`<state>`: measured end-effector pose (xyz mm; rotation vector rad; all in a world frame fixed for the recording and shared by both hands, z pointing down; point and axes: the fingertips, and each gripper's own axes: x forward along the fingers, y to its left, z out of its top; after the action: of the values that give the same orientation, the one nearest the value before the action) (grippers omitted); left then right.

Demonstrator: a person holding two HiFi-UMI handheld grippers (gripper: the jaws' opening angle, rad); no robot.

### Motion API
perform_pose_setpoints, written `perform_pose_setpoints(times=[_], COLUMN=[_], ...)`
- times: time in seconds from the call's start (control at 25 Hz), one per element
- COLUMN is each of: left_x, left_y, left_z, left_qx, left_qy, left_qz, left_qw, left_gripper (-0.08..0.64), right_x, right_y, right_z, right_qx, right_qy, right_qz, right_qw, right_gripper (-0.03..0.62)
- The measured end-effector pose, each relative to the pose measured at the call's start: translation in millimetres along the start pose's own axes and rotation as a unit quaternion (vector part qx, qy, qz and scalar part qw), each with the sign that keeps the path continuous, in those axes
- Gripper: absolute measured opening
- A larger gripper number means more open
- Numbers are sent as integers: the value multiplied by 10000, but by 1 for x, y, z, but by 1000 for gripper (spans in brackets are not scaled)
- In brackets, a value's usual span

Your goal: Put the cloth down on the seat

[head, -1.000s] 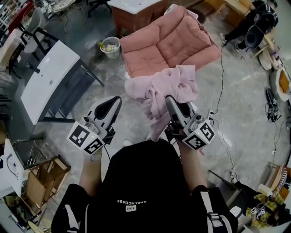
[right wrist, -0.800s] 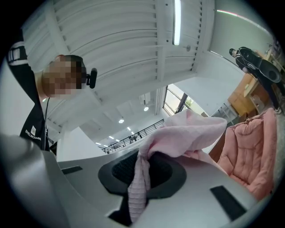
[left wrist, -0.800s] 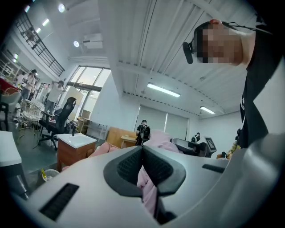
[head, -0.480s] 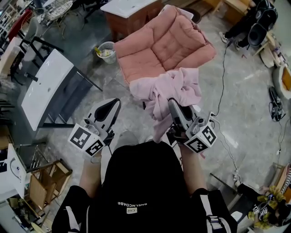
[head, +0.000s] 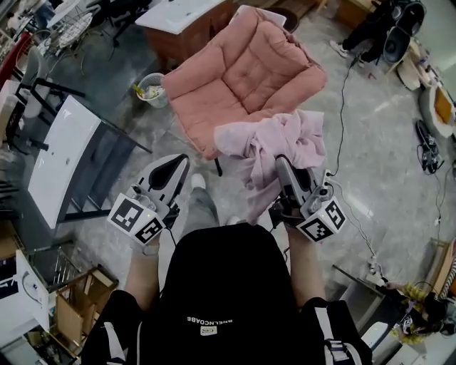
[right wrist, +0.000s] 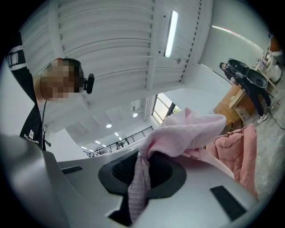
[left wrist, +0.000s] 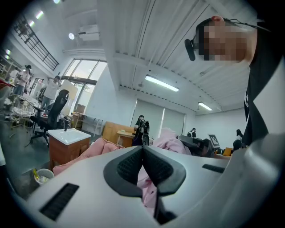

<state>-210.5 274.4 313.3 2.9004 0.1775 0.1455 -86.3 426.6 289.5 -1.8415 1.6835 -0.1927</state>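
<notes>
A pale pink cloth [head: 274, 146] hangs bunched from my right gripper [head: 283, 165], which is shut on it; a strip of the cloth [right wrist: 138, 187] passes between the pads. It hangs in the air over the near right edge of the pink cushioned seat [head: 239, 78], which stands on the floor ahead. My left gripper [head: 173, 166] is shut and holds nothing, off to the left of the cloth. In the left gripper view the pink cloth [left wrist: 171, 146] shows just beyond the shut left gripper [left wrist: 143, 149].
A white table [head: 53, 160] with a dark frame stands at the left. A small bin [head: 151, 87] sits beside the seat. A wooden cabinet with a white top [head: 182, 18] is behind it. A black cable [head: 340, 121] runs over the floor at the right.
I have come closer to the seat; it has shifted left and looms larger. The right gripper with the cloth has moved right, toward the seat's near edge. The left gripper stays shut.
</notes>
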Motion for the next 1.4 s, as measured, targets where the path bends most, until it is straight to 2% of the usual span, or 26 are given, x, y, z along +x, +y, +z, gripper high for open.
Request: perform_pose_setpoints(times=[0.28, 0.52, 0.8, 1.04, 1.4], left_x=[47, 71, 97, 120, 128], left_y=[38, 79, 164, 220, 314], left_z=[2, 8, 31, 47, 58], left_qx=[-141, -113, -226, -172, -431], left_qy=[131, 276, 405, 485, 574], left_qz=[-380, -631, -860, -1189, -1490], left_qw=[9991, 9976, 9952, 9916, 9862], left_gripper=[14, 14, 14, 14, 14], right_x=[25, 54, 124, 178, 261], right_y=[-35, -57, -81, -97, -123], right_z=[16, 20, 22, 21, 16], right_qx=[-108, -194, -240, -320, -422], right_qy=[-159, -253, -468, -623, -783], right_qz=[-365, -682, -1002, -1239, -1678], right_qw=[9991, 9972, 9936, 9898, 9818], right_gripper=[72, 72, 72, 72, 72])
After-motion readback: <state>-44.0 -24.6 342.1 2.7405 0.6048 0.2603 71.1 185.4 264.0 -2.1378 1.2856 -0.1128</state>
